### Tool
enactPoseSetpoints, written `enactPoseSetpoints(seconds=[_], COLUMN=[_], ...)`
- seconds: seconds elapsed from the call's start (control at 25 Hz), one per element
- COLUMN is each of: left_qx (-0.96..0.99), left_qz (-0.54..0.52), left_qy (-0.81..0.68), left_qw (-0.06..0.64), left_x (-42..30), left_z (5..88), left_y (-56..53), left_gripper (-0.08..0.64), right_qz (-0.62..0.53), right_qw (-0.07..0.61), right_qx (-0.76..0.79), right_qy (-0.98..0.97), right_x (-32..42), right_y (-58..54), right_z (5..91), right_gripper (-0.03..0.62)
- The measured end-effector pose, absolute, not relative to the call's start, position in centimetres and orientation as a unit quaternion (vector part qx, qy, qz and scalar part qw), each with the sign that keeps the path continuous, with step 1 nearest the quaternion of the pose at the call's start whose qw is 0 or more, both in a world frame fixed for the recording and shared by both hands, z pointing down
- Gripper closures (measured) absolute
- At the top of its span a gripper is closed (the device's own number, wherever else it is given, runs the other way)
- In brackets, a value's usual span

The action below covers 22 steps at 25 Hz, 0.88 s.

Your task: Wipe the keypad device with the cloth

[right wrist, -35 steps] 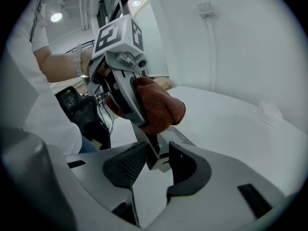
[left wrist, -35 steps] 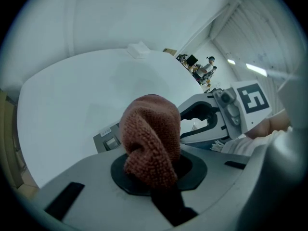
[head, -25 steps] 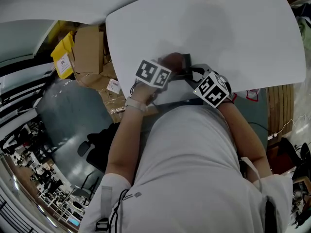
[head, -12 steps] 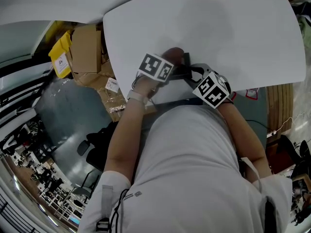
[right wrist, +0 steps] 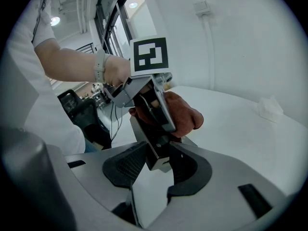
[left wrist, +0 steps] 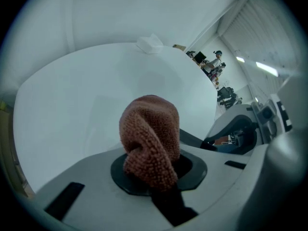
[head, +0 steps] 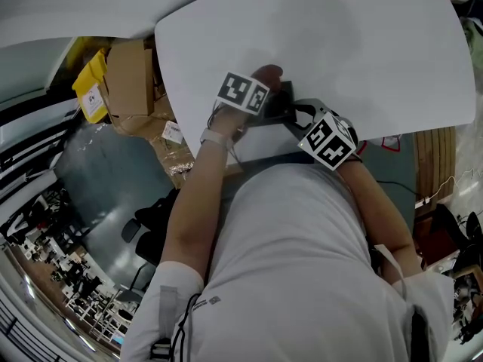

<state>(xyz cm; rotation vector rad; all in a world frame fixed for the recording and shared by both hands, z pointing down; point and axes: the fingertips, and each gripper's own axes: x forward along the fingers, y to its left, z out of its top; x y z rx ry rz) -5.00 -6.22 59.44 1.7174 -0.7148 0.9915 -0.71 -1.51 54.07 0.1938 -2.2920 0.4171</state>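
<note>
Brown cloth [left wrist: 150, 141] sits clenched in the left gripper [left wrist: 153, 176], pressed against the dark keypad device [right wrist: 149, 143] at its 1 o'clock side. The right gripper [right wrist: 156, 170] grasps the device's lower end, near the white table's [head: 362, 51] 7 o'clock edge.

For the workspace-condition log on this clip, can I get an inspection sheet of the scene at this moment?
Surface: white table, mostly bare.
Job's things: brown cloth, bunched; dark keypad device, with the cloth apparently against its far side.
Clutter: one small white crumpled item at the table's far side.
Grippers: left hand-held gripper shut on the cloth; right hand-held gripper shut on the keypad device.
Cables: a pale cable on the floor at right.
Surroundings: cardboard boxes and a yellow package beside the table.
</note>
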Motion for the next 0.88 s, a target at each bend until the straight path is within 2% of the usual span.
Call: enactPoseSetpoints(seconds=[0.88], left_qx=[0.686], left_qz=[0.404], left_qy=[-0.323], left_qw=[0.511], left_x=[-5.3], left_z=[62.6], left_y=[-9.6], left_gripper=[0.497], right_qz=[0.167], right_qw=[0.384], right_qx=[0.08], right_qy=[-0.905], right_x=[-0.9], right_y=[-1.6], right_z=[54.0], right_gripper=[0.439])
